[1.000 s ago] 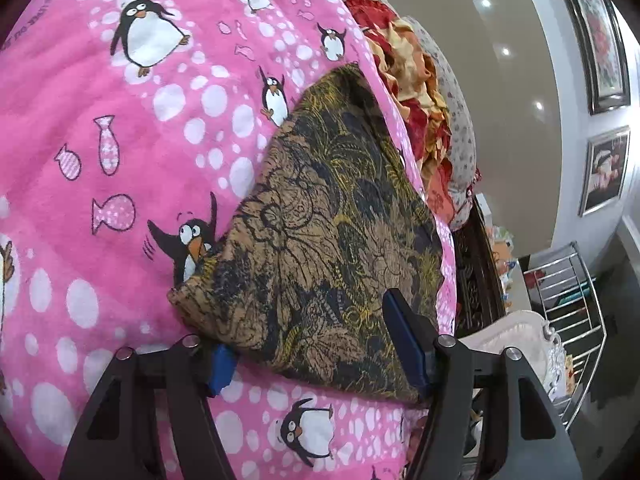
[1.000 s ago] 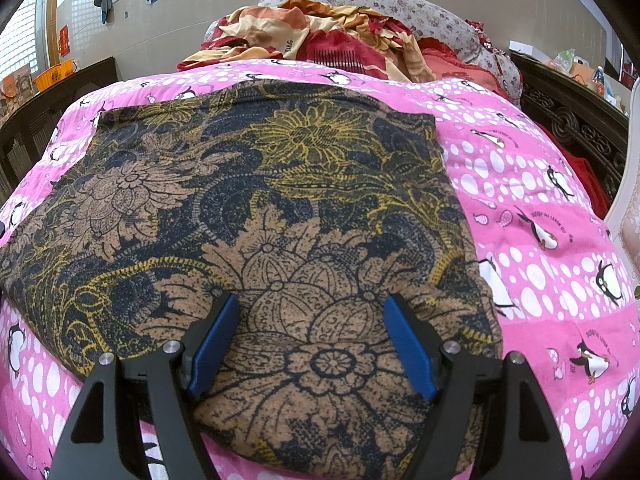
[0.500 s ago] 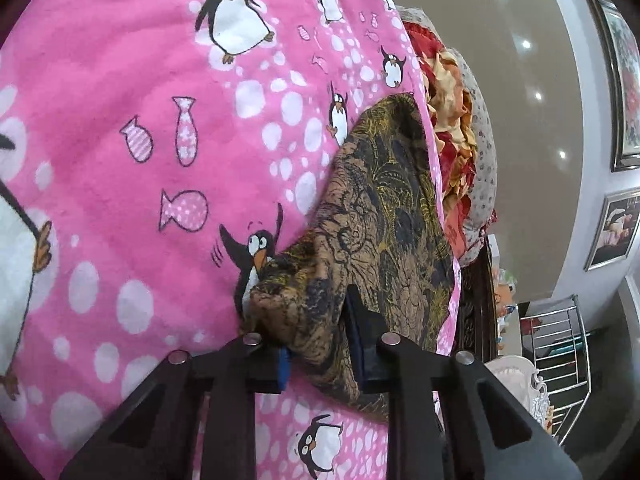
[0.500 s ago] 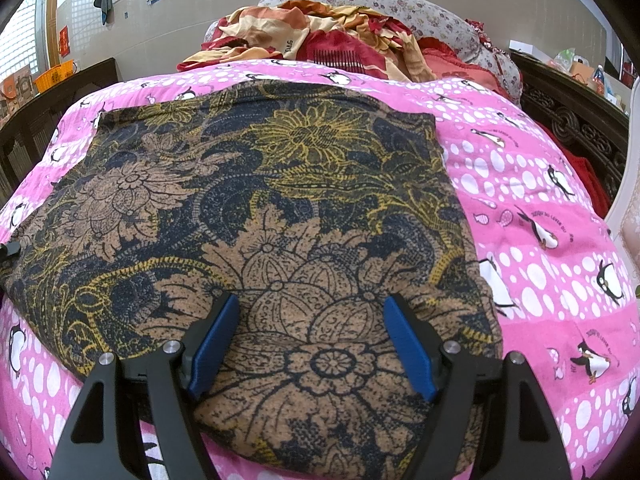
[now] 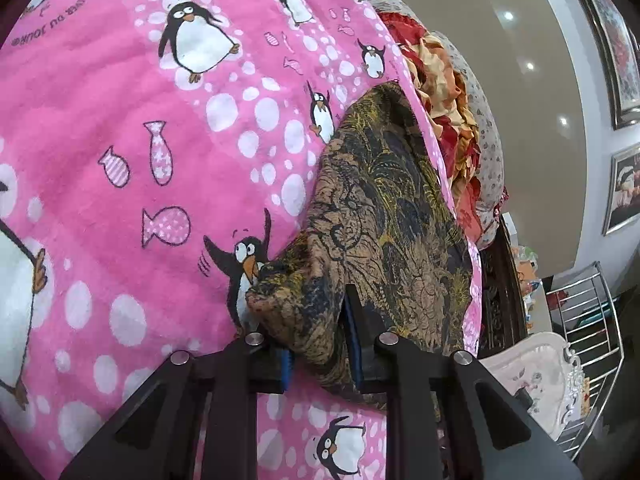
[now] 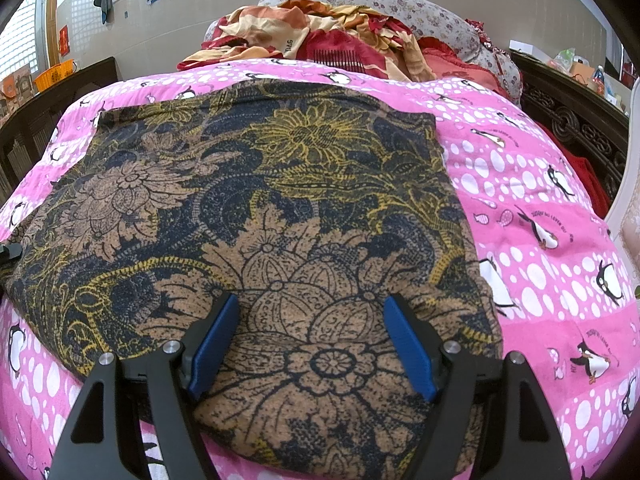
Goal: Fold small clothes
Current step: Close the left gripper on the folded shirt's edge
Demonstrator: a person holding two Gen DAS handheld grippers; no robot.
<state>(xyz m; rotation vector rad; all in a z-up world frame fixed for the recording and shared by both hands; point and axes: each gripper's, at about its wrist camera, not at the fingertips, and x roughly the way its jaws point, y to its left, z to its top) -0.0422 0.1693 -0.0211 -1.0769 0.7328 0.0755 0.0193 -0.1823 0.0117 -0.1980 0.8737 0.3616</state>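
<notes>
A: What are the left tongs (image 5: pixel 320 344) doing?

B: They are clamped on a corner of the dark floral cloth (image 5: pixel 384 216). Their jaws have just been closing, and now the bunched corner is pinched between the blue pads (image 5: pixel 352 344). The fabric bulges up just ahead of them.

A: And the rest of that cloth?

B: From the left tongs it stretches away ahead and to the right, lying on the pink penguin blanket (image 5: pixel 140 160). The blanket fills everything to the left of those tongs.

A: What about the right tongs (image 6: pixel 312 344)?

B: Their jaws stand wide apart, and the blue pads (image 6: pixel 408 344) rest on or just above the cloth (image 6: pixel 280 200); I cannot tell which. Nothing is pinched. A brown flower of the print sits between the two pads.

A: Where is the cloth relative to them?

B: It spreads out flat ahead of the right tongs and to both sides, reaching further to the left. Its near edge runs under the tongs. To the right of them the pink blanket (image 6: pixel 540 240) shows bare.

A: Anything beyond the cloth?

B: Far ahead of the right tongs a crumpled red and cream quilt (image 6: pixel 320 36) lies at the head of the bed, against a flowered pillow (image 6: pixel 420 16). A dark carved bed frame (image 6: pixel 576 120) runs along the far right.
</notes>
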